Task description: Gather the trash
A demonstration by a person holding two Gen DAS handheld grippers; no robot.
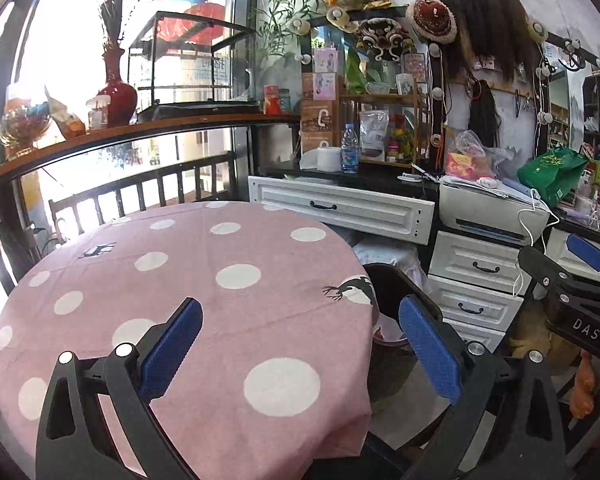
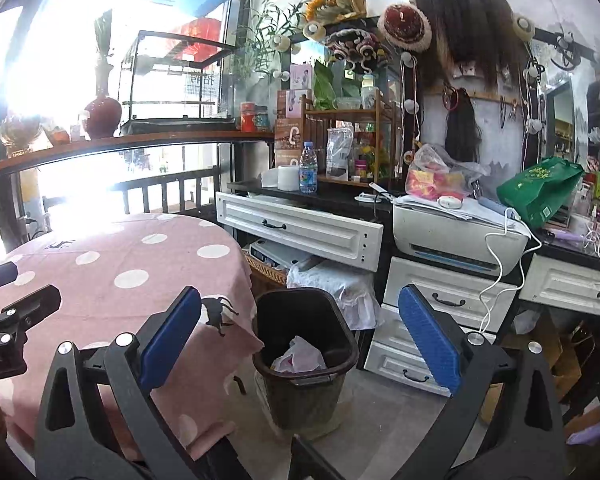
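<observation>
Both grippers hung wide apart with nothing between their blue pads. The left gripper [image 1: 300, 344] hovered over the near edge of the round table [image 1: 180, 280], its pink cloth dotted with white spots and showing no litter that I could make out. The right gripper [image 2: 300, 344] was held off the table's side, above the floor, and pointed towards the dark trash bin [image 2: 306, 356] standing just beside the hanging cloth. Inside the bin lay a crumpled pale plastic bag [image 2: 300, 356], resting low against the near wall. Behind the bin stood white drawers [image 2: 440, 304] with a printer [image 2: 456, 240] on top, and a green bag [image 2: 540, 188] beside that. From the left camera the right gripper showed at the far right edge, near the drawers.
</observation>
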